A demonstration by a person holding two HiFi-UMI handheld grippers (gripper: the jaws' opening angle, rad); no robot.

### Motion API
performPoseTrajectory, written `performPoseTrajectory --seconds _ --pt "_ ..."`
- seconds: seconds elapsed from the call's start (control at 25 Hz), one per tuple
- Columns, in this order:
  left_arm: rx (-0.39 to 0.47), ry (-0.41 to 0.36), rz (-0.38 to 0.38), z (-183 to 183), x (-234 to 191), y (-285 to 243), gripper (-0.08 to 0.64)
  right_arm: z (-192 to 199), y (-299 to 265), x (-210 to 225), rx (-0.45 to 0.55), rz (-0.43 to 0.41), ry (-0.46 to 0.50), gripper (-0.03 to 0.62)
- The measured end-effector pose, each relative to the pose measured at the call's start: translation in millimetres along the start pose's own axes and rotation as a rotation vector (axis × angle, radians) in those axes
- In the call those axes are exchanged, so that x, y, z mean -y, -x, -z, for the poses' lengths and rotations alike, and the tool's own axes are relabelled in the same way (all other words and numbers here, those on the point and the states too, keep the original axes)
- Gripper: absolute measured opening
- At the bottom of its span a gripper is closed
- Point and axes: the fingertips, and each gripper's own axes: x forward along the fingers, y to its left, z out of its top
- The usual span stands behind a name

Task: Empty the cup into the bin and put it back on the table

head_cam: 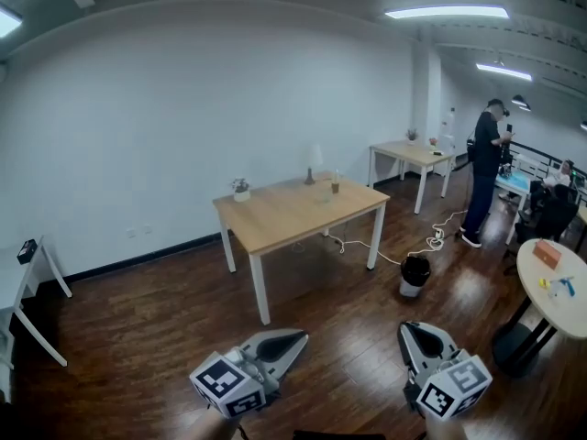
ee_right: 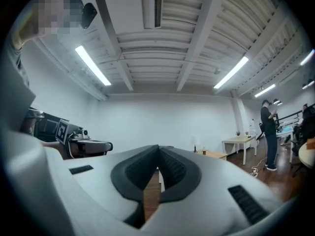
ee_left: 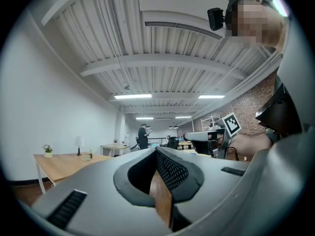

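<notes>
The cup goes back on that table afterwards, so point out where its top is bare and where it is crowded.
Bare: the whole front half of the table, and the back stretch between the potted plant and the lamp. Crowded: the back right edge, where the lamp and small containers stand close together.

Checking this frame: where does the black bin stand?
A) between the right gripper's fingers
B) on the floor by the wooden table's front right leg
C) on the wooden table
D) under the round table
B: the black bin sits on the dark floor, just right of the wooden table and near its front right leg.
</notes>
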Motion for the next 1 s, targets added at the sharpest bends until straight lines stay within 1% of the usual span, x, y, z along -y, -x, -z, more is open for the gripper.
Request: performPoseTrajectory --seconds 0.08,0.2,0.32,0.56,0.68,0.84,0.92,1.0 --pt "0.003 -0.001 -0.004 4 -9 -8 -0.009 1 -8 8 0.002 -0.002 0.002 0.0" --pt "0.009 0.017 -0.012 10 -27 -23 -0.008 3 -24 19 -0.009 -0.006 -0.008 0.0" --pt "0.022 0.027 0.0 14 -44 -38 -0.008 4 -41 39 0.001 0.011 0.003 -0.002" --pt "0.033 0.041 0.01 16 -111 -64 -0.008 1 -102 63 -0.004 0.031 0.012 -0.002" --pt "0.048 0.025 0.031 14 -138 -82 -0.009 0 -131 79 -0.013 0.053 0.01 0.0" --pt "0.086 0.038 0.061 8 -178 -109 -0.008 3 -176 102 -0.02 0.056 0.011 -0.002" --pt "0.079 0.036 0.069 12 -200 -118 -0.008 5 -199 109 -0.024 0.058 0.016 -0.002" --pt "0.054 0.046 0.073 20 -222 -124 -0.009 7 -221 115 -0.029 0.065 0.026 -0.002"
